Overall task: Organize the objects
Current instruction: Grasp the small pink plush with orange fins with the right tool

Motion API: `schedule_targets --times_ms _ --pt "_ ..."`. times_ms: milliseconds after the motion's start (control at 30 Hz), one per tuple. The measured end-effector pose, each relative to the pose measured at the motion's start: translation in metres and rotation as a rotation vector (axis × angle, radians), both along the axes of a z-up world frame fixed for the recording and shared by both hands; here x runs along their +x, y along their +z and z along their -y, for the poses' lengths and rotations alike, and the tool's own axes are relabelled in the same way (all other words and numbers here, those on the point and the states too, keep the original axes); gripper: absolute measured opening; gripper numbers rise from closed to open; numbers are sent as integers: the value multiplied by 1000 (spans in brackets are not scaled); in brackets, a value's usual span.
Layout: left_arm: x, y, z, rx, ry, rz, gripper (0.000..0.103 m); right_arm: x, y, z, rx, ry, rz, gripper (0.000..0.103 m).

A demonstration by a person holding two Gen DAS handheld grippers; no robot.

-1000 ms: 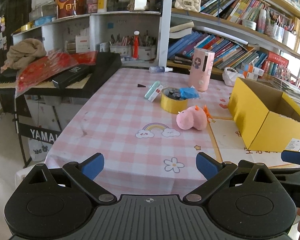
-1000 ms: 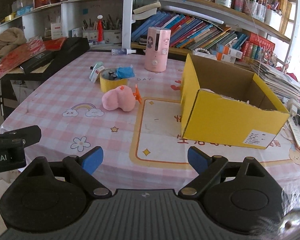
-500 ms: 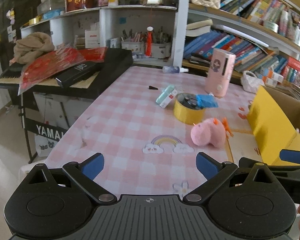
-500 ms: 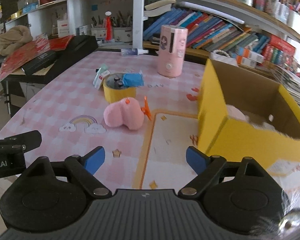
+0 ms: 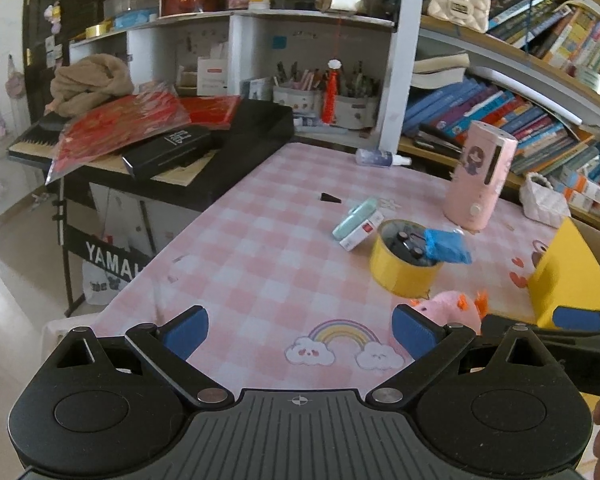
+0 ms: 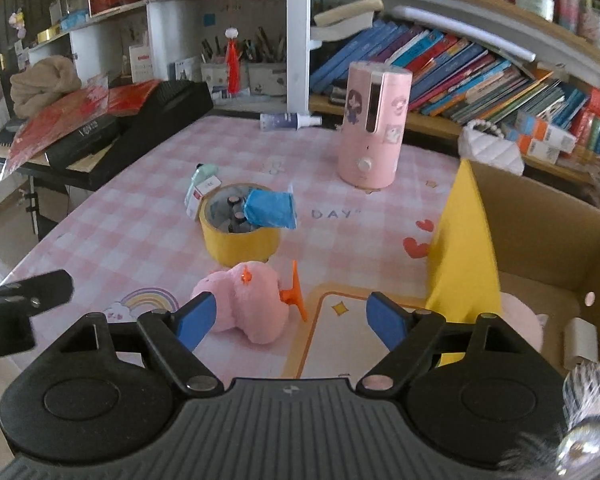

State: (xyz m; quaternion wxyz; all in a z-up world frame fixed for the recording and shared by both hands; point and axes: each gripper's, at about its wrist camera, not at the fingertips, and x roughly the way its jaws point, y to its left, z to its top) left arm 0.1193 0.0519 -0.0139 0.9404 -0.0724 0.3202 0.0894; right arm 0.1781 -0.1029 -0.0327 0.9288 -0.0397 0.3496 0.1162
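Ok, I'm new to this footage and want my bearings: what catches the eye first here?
The pink plush toy lying on the checked tablecloth, just ahead of the open right gripper. Behind it stands a yellow tape roll with a blue packet across its top. At the right, an open yellow cardboard box dominates.

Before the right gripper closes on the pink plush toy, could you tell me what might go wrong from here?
The right gripper, open with jaws just closing, has its left finger in front of the pink plush toy, so it may nudge rather than grasp it. The toy lies close to the yellow tape roll, whose blue packet overhangs the rim and could be knocked off. The yellow box wall stands close on the right.
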Motion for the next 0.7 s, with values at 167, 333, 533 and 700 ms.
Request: schedule_targets --times_ms 167,333,533,700 --pt "8 0 -1 -1 33 2 100 21 -13 -1 -4 17 -43 84" --pt "17 1 -1 -1 49 2 100 39 -24 -3 -2 41 -76 90" --pt "22 2 -2 2 64 3 100 54 -37 -8 -1 77 -102 90" --pt "25 -1 -2 1 75 -15 100 62 -43 -9 32 96 -115 90"
